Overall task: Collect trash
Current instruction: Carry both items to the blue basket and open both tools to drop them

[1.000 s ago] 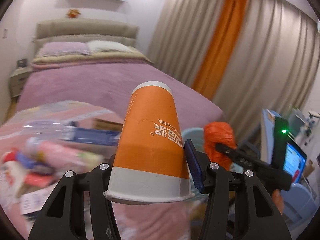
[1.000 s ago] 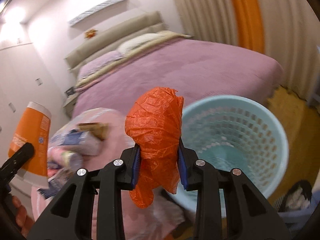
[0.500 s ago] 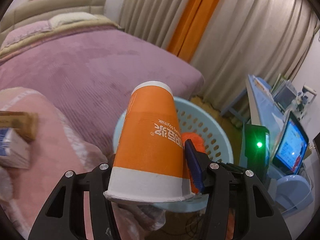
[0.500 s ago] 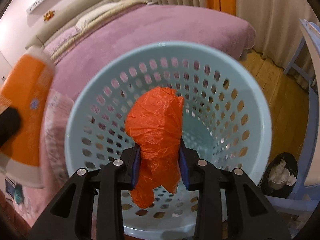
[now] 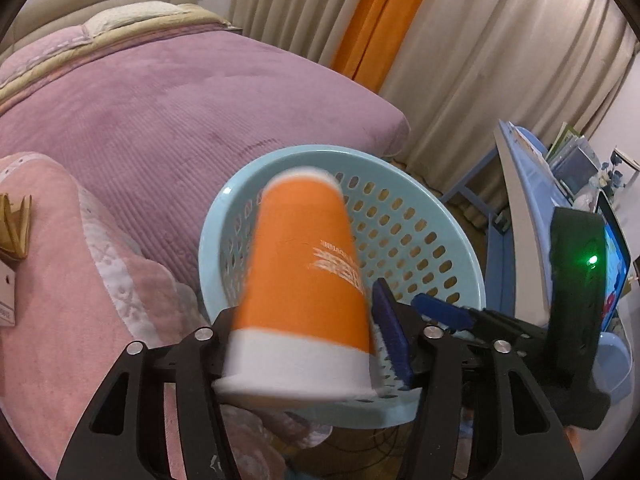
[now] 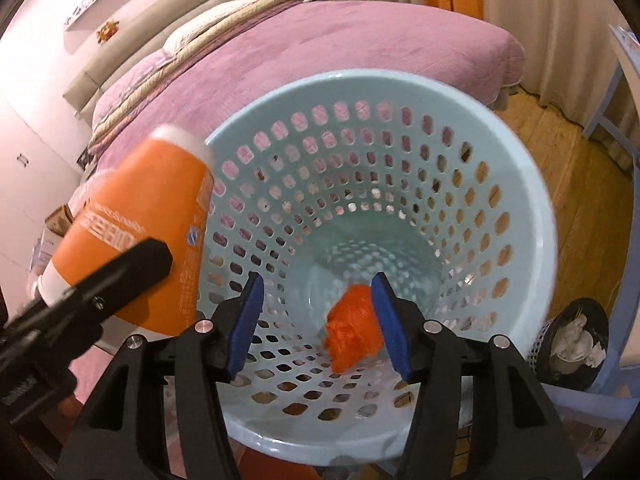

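the left wrist view looks down on a pale blue perforated laundry basket [image 5: 452,240] standing beside a bed with a purple cover [image 5: 168,112]. the left gripper [image 5: 304,344] has just been opening its jaws; an orange paper cup [image 5: 304,280], upside down with its white rim toward the camera, sits blurred between the fingers [image 5: 390,336]. a thin gap shows between the cup and the blue pad on the right, so the fingers stand apart and no longer press it, with the cup over the basket's near rim.

in the right wrist view the right gripper [image 6: 318,324] points into the basket [image 6: 516,184], its jaws also just having opened. its blue-padded fingers [image 6: 244,320] stand well apart, and the crumpled orange plastic bag [image 6: 352,332] lies loose inside the basket near the bottom, close to the right pad but free of it. the cup [image 6: 148,224] shows at the left, over the basket's rim, with a black finger of the left gripper [image 6: 92,280] across it. a pink quilted cloth [image 5: 68,280] lies at the left.
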Motion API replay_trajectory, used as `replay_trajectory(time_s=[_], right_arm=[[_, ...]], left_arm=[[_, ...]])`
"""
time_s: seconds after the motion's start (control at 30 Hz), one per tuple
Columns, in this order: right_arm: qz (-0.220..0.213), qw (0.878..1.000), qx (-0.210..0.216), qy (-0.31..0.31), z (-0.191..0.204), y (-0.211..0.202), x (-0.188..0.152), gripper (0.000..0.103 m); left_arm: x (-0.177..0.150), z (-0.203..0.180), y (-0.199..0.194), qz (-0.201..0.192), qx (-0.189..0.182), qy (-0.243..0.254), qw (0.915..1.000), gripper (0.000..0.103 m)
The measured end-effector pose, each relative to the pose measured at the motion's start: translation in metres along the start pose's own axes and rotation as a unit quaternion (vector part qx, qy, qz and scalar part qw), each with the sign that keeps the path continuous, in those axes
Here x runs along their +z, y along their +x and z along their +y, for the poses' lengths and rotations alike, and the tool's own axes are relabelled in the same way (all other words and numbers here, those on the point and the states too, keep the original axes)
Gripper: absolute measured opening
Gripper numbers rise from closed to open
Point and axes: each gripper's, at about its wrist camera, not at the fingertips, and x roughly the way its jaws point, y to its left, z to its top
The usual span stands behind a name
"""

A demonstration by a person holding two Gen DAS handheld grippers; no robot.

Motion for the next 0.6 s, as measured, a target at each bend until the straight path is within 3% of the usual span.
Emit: replay_trajectory(time_s=[0.07, 0.37, 0.6], right_arm=[[-0.01, 1.0, 0.002, 0.013, -0.005, -0.008, 0.002, 0.054], [-0.039, 0.999, 0.012, 0.018, 0.002, -0.032, 0.003, 0.054], [-0.067, 0.996, 0.039, -0.031, 0.043, -0.052, -0.001, 0.054]], left_arm=[[-0.001, -0.001, -0.003, -0.006, -0.002, -0.003, 1.0, 0.07], [-0.013, 0.005, -0.043, -0.042, -0.008, -0.015, 0.999, 0.07], [-0.029, 0.018, -0.105, -0.098, 0.004, -0.024, 0.9949, 0.07]])
